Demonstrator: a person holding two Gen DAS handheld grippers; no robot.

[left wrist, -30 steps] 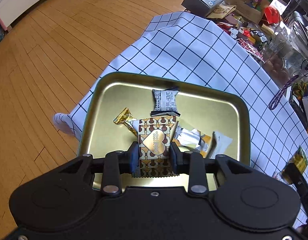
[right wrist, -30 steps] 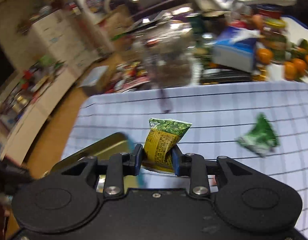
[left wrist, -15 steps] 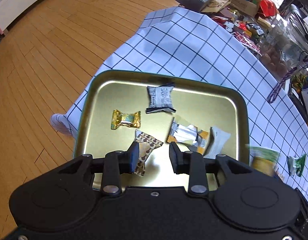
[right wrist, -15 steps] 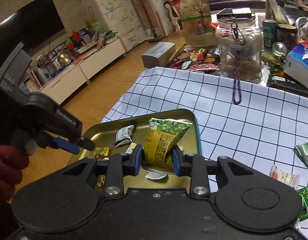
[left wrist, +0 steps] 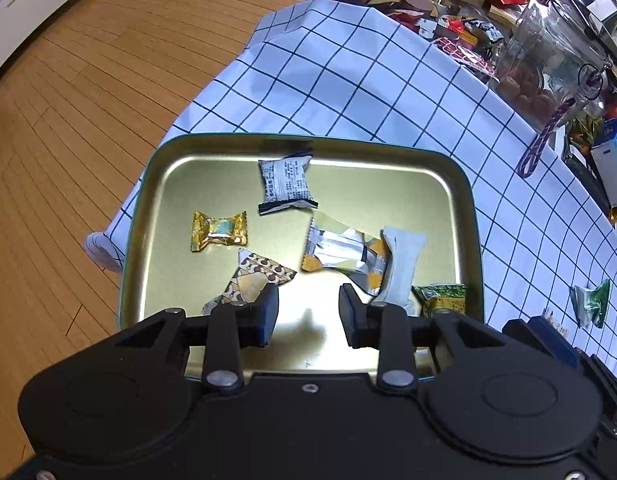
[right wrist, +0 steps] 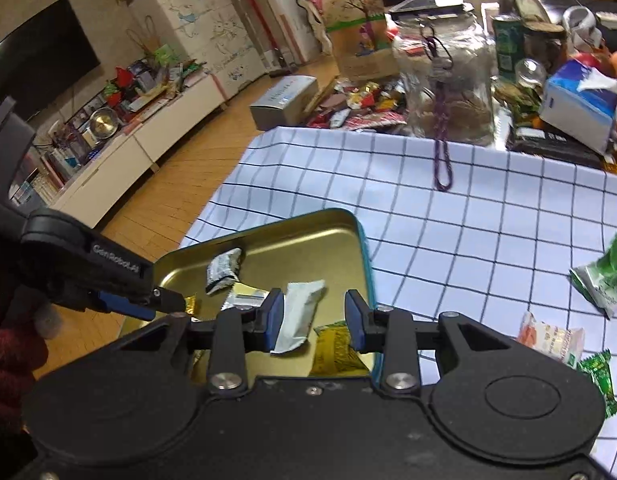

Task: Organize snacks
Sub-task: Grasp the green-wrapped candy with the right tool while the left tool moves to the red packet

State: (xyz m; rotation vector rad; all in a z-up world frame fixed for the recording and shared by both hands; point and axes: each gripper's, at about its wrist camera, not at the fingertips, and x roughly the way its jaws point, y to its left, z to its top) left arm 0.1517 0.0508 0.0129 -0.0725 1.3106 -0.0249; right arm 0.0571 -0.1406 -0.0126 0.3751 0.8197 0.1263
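Observation:
A gold tin tray (left wrist: 388, 164) (right wrist: 308, 236) with a teal rim lies on the checked cloth and holds several wrapped snacks. My left gripper (left wrist: 308, 312) is open and empty above the tray's near edge; the brown patterned packet (left wrist: 252, 280) lies just left of it. My right gripper (right wrist: 314, 320) is open and empty over the tray's right corner. The green-and-yellow packet (right wrist: 336, 350) (left wrist: 442, 300) lies in the tray below it, beside a white packet (right wrist: 298, 314) (left wrist: 400, 264). The left gripper also shows in the right wrist view (right wrist: 164, 300).
Loose snacks lie on the cloth right of the tray: a green packet (right wrist: 604, 280) (left wrist: 592, 304), an orange-white one (right wrist: 552, 340), a small green one (right wrist: 598, 376). A glass jar (right wrist: 444, 80) with a purple cord, a tissue box (right wrist: 580, 104) and clutter line the far edge. The table edge drops to wood floor at left.
My left gripper opened and dropped the brown patterned packet into the tray. My right gripper carried the green-and-yellow packet over the tray, opened, and let it fall into the right corner.

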